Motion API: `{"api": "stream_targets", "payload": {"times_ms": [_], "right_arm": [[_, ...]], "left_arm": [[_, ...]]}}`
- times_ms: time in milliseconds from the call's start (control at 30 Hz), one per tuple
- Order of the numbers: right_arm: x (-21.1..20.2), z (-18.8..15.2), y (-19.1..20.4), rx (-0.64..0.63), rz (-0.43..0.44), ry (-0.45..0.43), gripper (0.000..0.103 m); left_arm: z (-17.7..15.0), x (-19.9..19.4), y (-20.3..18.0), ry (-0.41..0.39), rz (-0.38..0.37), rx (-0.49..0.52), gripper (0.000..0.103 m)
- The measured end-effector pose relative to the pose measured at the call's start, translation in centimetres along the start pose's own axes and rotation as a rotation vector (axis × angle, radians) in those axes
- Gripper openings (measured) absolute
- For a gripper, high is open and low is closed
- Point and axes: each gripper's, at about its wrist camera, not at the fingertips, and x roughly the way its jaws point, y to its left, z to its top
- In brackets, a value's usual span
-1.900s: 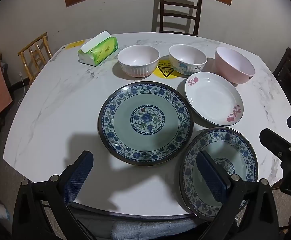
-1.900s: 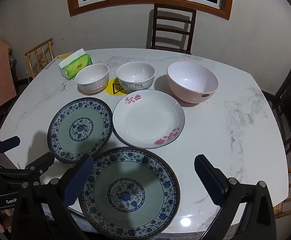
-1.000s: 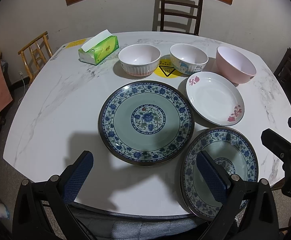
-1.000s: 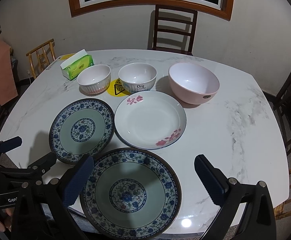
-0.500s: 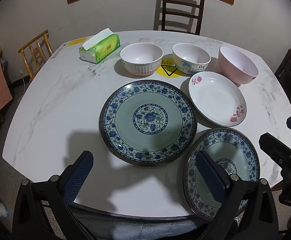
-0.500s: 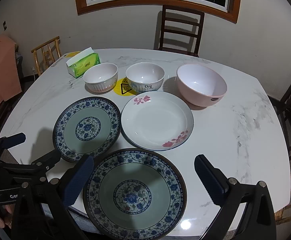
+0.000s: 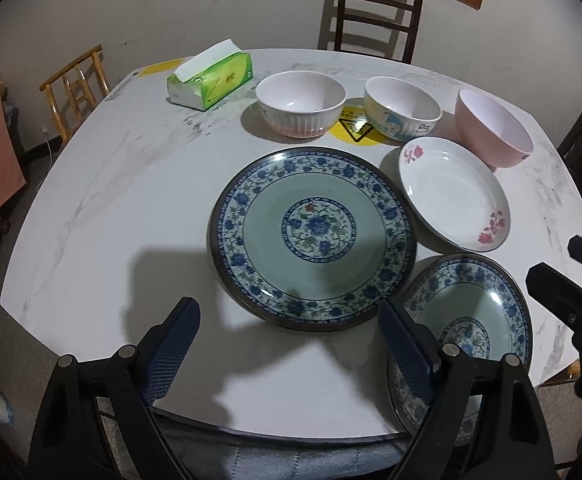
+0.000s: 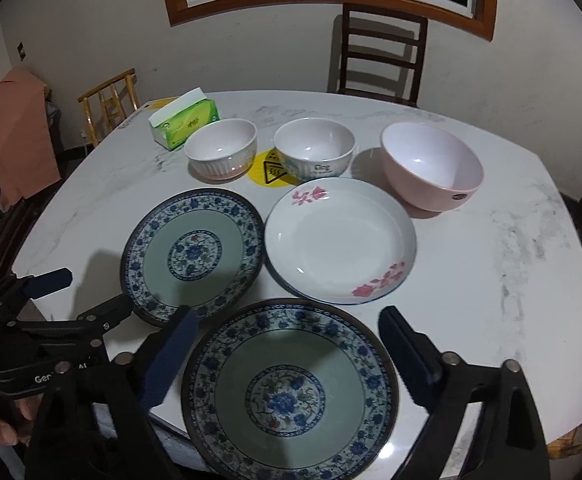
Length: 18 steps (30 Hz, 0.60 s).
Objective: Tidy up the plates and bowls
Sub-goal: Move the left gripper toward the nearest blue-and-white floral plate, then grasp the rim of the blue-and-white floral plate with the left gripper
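- Opening step, as I judge it: nothing is stacked or lifted yet, and both grippers hang over the near edge of the table (image 8: 491, 264).
- The right gripper (image 8: 287, 344) is spread wide and holds nothing; its jaws have just been closing a little, with the deep blue plate (image 8: 287, 392) lying below and between them, untouched.
- The left gripper (image 7: 287, 336) is likewise spread and empty, its jaws also just narrowed slightly, with only bare table and the near rim of the flat blue plate (image 7: 311, 236) between them.
- Next move probably calls for one gripper to tip down and pinch a plate's rim, jaws much narrower, then lift it onto another plate.
- The deep blue plate sits at the near edge, its rim overhanging slightly; a green well with a blue floral band.
- Just beyond, the flat blue plate and the white plate (image 8: 339, 240) with pink flowers lie side by side, nearly touching.
- Farthest, three bowls stand upright in a row: ribbed bowl (image 8: 221, 152), cartoon bowl (image 8: 315, 148), bigger pink bowl (image 8: 431, 166).
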Motion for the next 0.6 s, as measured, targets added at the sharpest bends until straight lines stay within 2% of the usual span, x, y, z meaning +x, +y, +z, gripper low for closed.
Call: {"api": "stream_targets", "payload": {"times_ms": [33, 100, 200, 367, 433, 600], "right_arm": [[0.1, 0.1, 0.0, 0.003, 0.016, -0.002, 0.089], [0.5, 0.2, -0.1, 0.004, 0.032, 0.009, 0.081], [1.0, 0.5, -0.1, 0.015, 0.077, 0.006, 0.075], [2.7, 1.1, -0.6, 0.059, 0.173, 0.059, 0.062], [3.6, 1.4, -0.6, 0.074, 0.206, 0.077, 0.061], [5.8, 2.2, -0.1, 0.084, 0.214, 0.128, 0.058]], "left_arm": [[0.1, 0.1, 0.2, 0.0, -0.003, -0.005, 0.088], [0.3, 0.2, 0.8, -0.002, -0.01, -0.016, 0.088], [0.7, 0.4, 1.9, -0.001, -0.028, -0.042, 0.087], [1.4, 0.9, 4.3, 0.004, -0.08, -0.102, 0.083], [1.6, 1.3, 5.2, 0.013, -0.103, -0.128, 0.082], [2.5, 2.5, 7.4, 0.027, -0.17, -0.192, 0.073]]}}
